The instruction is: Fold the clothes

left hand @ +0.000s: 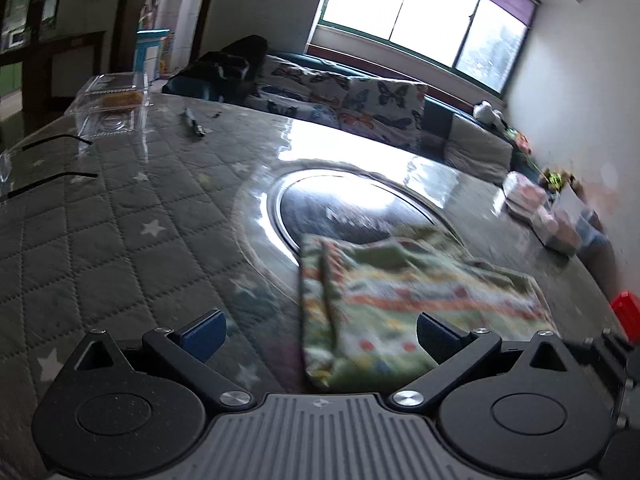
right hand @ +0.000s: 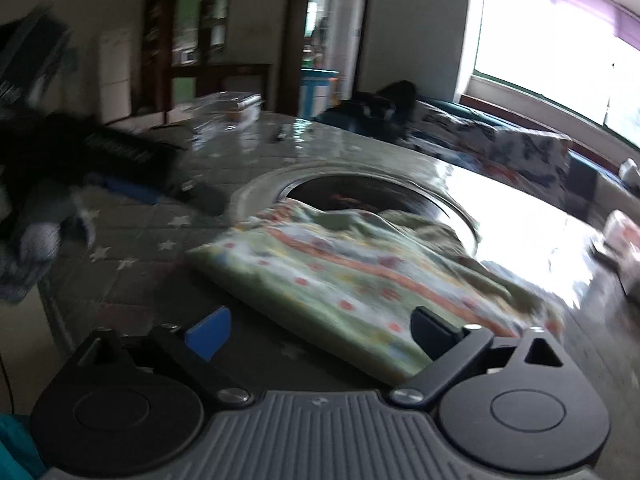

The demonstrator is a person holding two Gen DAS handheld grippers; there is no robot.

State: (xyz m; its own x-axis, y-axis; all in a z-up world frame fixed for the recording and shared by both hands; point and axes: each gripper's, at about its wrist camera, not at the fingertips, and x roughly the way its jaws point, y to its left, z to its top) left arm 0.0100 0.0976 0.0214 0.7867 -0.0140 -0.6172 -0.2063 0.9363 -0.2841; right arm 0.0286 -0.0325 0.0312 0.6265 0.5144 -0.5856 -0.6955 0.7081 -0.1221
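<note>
A folded cloth, green with orange and white printed bands (left hand: pixel 404 304), lies flat on the bench (left hand: pixel 120 216), a grey quilted top with white stars under a clear glossy sheet. The cloth's far edge overlaps the round metal-rimmed dark inset (left hand: pixel 340 204) at the bench's middle.

The left claw (left hand: pixel 320 334) stands wide open just over the cloth's near edge, its blue pads (left hand: pixel 204 336) gripping nothing.

The right claw (right hand: pixel 322 334) is likewise spread wide and empty, with the cloth's near corner between its fingers; the blur makes it hard to say whether either finger touches the fabric.

A clear plastic box (left hand: pixel 110 100) sits toward the bench's far left corner, and a small dark object (left hand: pixel 194 122) lies near the far edge.
</note>
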